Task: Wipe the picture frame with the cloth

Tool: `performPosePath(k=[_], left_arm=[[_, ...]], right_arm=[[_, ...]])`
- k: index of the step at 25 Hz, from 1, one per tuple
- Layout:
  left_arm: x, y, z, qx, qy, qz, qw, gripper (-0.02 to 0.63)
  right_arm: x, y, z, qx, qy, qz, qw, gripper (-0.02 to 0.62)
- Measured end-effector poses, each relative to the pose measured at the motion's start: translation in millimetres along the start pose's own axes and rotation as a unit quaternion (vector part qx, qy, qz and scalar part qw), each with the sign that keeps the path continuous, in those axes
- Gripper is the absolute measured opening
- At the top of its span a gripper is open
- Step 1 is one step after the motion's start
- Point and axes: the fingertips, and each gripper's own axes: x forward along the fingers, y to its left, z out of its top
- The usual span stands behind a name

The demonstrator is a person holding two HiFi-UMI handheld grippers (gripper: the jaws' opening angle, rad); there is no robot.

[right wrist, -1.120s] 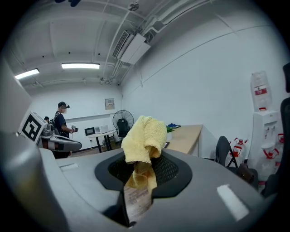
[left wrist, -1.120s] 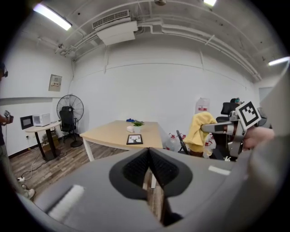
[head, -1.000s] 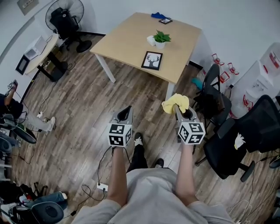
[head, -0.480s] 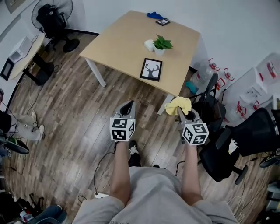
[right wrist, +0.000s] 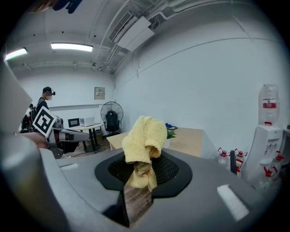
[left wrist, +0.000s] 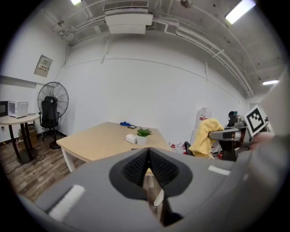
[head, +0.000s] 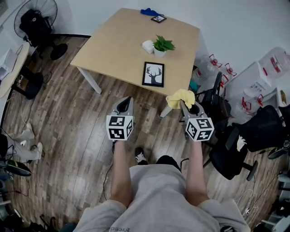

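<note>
A black picture frame with a deer print (head: 153, 74) lies flat near the front edge of the light wooden table (head: 118, 43). My right gripper (head: 182, 104) is shut on a yellow cloth (head: 181, 98), which bunches above its jaws (right wrist: 144, 144). It hovers over the floor just short of the table's near right corner. My left gripper (head: 126, 103) is shut with nothing in it, pointing at the table edge (left wrist: 148, 153). The cloth (left wrist: 205, 136) also shows at the right of the left gripper view.
A small potted plant (head: 162, 44) and a white box (head: 147, 46) stand behind the frame. A second small frame (head: 158, 18) and a blue object (head: 147, 12) lie at the table's far edge. Black office chairs (head: 235, 145) crowd the right; a fan (head: 36, 18) stands far left.
The person has walked toward the table. Both grippers are now closer to its front edge, and the yellow cloth stays held in the right gripper.
</note>
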Motion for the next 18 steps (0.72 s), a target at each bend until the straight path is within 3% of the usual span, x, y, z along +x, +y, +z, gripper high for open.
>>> performPosePath(k=[11,18], left_arm=[[42.1,28.5,-13.2,0.013,0.037,-0.02,0.999,0.052],[117.6,55.4,-19.9,0.048,0.087,-0.038,0.9943,0.052]], right_arm=[[42.9,-32.5,-5.5,0.011,0.004,-0.042,0.999,0.106],[137.5,-65.0,-11.5,0.012,0.021,-0.03,0.999,0.106]])
